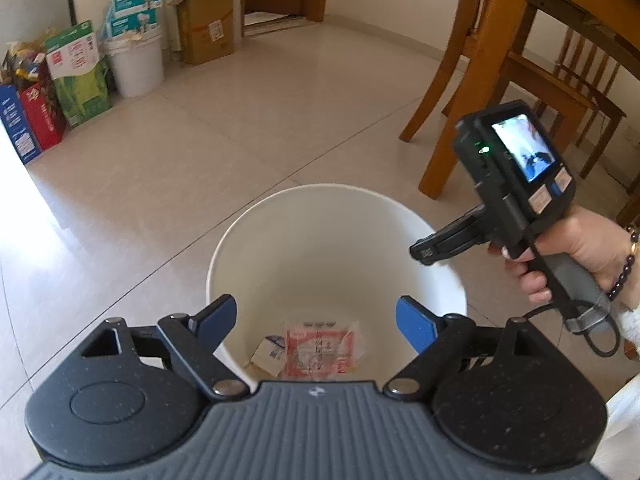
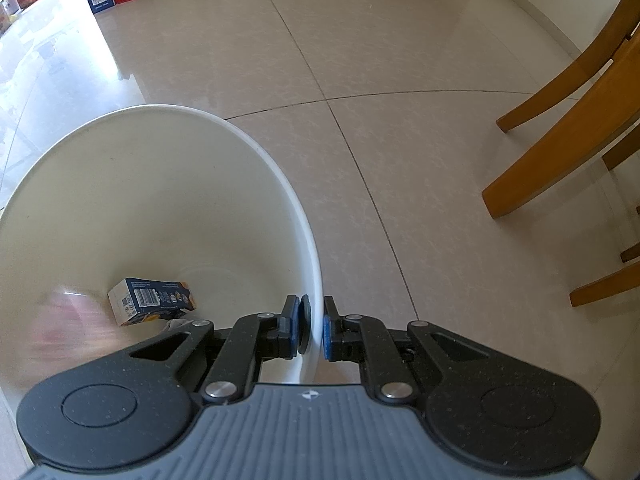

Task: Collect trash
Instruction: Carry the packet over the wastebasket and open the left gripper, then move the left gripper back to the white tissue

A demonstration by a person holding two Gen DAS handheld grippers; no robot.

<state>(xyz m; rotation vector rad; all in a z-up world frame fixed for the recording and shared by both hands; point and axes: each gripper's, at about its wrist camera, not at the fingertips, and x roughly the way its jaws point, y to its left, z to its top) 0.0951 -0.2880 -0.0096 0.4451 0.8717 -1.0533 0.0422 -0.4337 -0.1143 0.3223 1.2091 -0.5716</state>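
Observation:
A white bucket (image 1: 320, 248) stands on the tiled floor. In the left wrist view my left gripper (image 1: 316, 320) hangs open over its mouth, nothing between the blue pads (image 1: 414, 324). At the bottom lie a red-and-white wrapper (image 1: 320, 354) and a small carton (image 1: 268, 354). A hand holds my right gripper (image 1: 424, 252) at the bucket's right rim. In the right wrist view the right gripper (image 2: 312, 328) is shut on the bucket (image 2: 160, 184) rim, one pad inside and one outside. The carton (image 2: 154, 300) lies inside, beside the wrapper (image 2: 68, 328), a pink blur.
Wooden chair legs (image 1: 444, 120) and a table stand close on the right; the chair legs (image 2: 560, 140) also show in the right wrist view. Coloured boxes (image 1: 52, 92), a white pail (image 1: 136, 64) and a cardboard box (image 1: 208, 24) line the far wall. Open tiled floor lies between.

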